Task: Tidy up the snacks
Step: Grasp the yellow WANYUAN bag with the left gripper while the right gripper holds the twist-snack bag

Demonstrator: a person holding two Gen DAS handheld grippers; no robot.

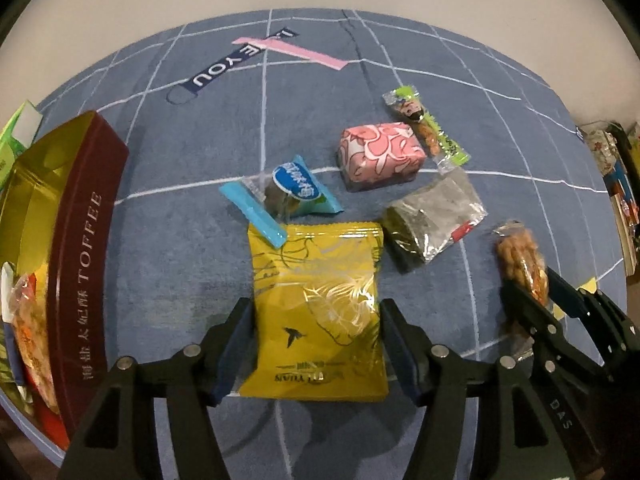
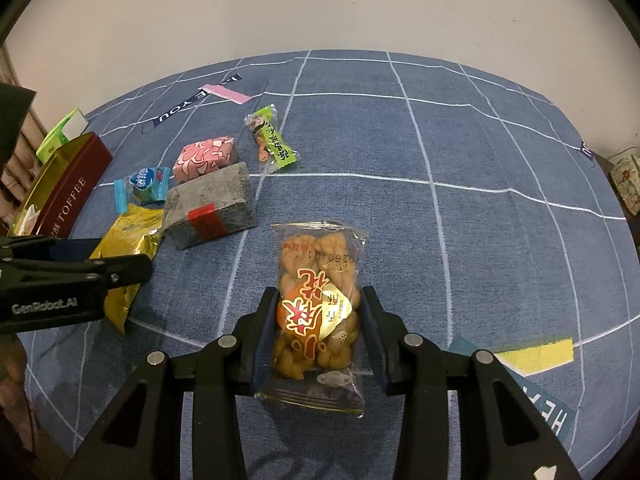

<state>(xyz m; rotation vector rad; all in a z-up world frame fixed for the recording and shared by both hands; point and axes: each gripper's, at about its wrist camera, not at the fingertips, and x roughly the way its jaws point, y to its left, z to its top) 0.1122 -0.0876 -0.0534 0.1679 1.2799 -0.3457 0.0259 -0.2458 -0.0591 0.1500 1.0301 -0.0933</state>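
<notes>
A yellow foil packet (image 1: 316, 312) lies flat on the blue cloth. My left gripper (image 1: 314, 308) points down over it, open, one finger at each long edge. The right wrist view shows the left gripper (image 2: 120, 256) from the side above the yellow packet (image 2: 128, 232). A clear packet of brown twisted dough sticks (image 2: 316, 300) with a red and gold label sits between the pads of my right gripper (image 2: 319, 292), which is shut on it. In the left wrist view the right gripper (image 1: 532, 280) and its packet (image 1: 520, 256) are at the right.
A dark red "TOFFEE" box (image 1: 88, 240) with a gold inside stands open at the left and holds several snacks. Loose on the cloth: a blue candy (image 1: 292, 192), a pink packet (image 1: 380, 156), a green packet (image 1: 424, 128), a grey packet (image 1: 436, 216). A wall lies behind.
</notes>
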